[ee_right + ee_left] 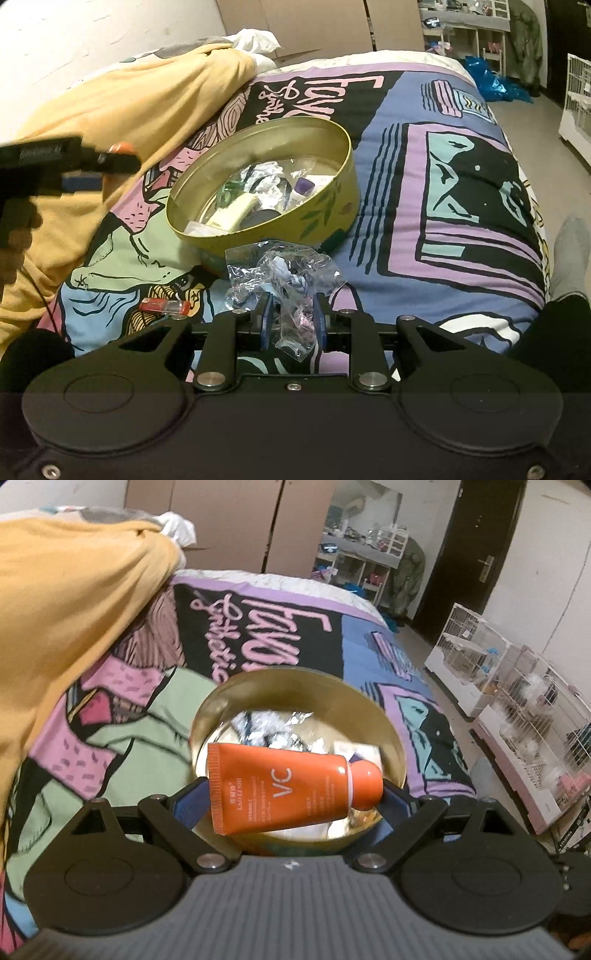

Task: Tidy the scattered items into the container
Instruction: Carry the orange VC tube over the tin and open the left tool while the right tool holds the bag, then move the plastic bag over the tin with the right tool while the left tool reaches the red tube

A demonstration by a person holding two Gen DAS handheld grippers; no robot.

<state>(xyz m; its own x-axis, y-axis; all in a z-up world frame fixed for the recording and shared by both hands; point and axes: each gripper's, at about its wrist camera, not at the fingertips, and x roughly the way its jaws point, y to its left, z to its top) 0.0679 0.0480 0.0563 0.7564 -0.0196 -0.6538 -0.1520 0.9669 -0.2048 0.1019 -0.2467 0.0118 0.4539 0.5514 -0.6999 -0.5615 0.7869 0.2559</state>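
The orange tube (291, 786) is a light, squeezable plastic thing with a stiff crimped tail and a hard rounded cap; its glossy skin looks slippery, so the surest hold is end to end, or across the firmer shoulder near the cap, not on the soft belly, which would give. It lies crosswise between the fingers of the left tongs (293, 797), tail toward the left finger and cap toward the right, with the jaws spread wide and seemingly clamped on its two ends. In the left wrist view it hangs just above the open mouth of the round gold tin (391, 720), which sits on the patterned bed cover (129, 716), so a release from here would probably drop it among the things already in the tin. The crumpled clear plastic bag (280, 273) is nearly weightless, limp and crackly, with small bits inside that I cannot make out; it can be pinched anywhere on a bunched fold, though a loose film may slide out of a shallow grip. The right tongs (291, 321) are drawn together on its lower folds, and most of the bag billows up in front of the fingers, just short of the tin's near wall and low over the bed. A small red-and-clear item (166, 306), perhaps a lighter, lies on the cover to the left of the right tongs, well outside the tin and not yet gathered. A yellow blanket (110, 103) is heaped beyond it.
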